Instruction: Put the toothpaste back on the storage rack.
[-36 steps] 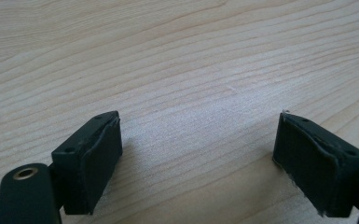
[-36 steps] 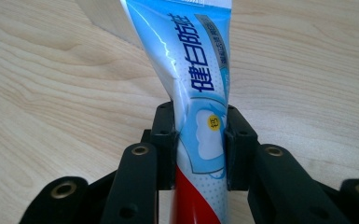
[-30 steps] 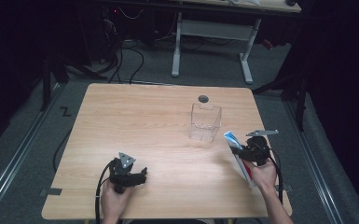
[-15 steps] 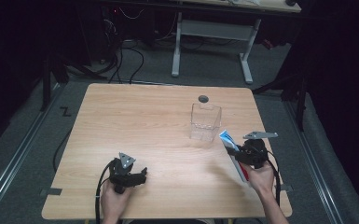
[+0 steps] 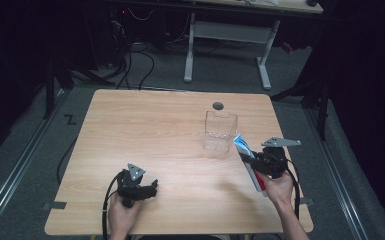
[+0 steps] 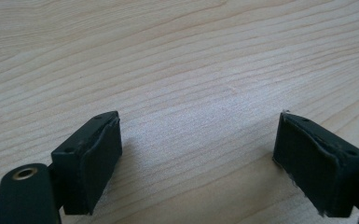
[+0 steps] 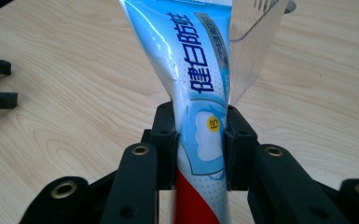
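The right gripper [image 5: 253,161] sat near the right edge of the tabletop [image 5: 155,130], its fingers [image 7: 165,140] clamped on the middle of a toothpaste tube [image 7: 193,84] whose blue-and-white end pointed up and away toward a clear plastic box [image 5: 220,131] standing just beyond it, while the red end hung back toward the person's hand. The left gripper [image 5: 150,187] rested low at the near left of the tabletop, well apart from the tube, its fingers [image 6: 91,161] spread wide over bare wood with nothing between them.
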The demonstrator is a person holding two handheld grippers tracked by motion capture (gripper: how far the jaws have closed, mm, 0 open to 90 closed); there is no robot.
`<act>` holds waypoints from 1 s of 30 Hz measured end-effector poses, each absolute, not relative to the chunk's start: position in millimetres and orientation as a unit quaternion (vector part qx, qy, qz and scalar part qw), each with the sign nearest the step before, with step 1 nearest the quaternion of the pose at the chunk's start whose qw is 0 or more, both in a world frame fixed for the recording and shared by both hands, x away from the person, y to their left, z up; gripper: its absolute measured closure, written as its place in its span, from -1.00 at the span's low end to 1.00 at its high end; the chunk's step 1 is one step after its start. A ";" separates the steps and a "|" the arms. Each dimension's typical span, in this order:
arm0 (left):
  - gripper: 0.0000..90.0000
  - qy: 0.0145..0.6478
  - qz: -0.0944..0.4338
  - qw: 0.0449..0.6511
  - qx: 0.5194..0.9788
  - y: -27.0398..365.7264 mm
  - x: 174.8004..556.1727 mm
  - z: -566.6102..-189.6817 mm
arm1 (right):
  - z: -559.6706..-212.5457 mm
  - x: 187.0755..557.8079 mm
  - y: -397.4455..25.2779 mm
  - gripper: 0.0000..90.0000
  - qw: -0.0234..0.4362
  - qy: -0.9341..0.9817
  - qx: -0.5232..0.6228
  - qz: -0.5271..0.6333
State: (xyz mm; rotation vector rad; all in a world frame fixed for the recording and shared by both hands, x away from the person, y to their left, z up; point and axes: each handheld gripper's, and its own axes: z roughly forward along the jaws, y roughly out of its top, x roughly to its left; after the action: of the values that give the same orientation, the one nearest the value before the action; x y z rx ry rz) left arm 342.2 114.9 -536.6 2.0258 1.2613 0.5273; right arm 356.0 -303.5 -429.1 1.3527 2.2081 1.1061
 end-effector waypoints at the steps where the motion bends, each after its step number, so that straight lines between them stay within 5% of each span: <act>1: -0.66 0.485 0.203 0.342 0.779 114.8 342.2 -536.6 | -427.5 356.1 -303.1 0.57 0.163 0.772 0.474 0.390; 30: -0.66 0.484 0.203 0.342 0.779 114.9 342.1 -536.5 | -394.7 385.2 -290.5 0.56 0.184 0.768 0.451 0.416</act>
State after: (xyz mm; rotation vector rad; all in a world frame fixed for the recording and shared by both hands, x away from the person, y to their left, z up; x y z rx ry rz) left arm 342.1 114.9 -536.5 2.0271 1.2598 0.5268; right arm 385.2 -290.5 -394.7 1.2715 2.1648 1.1722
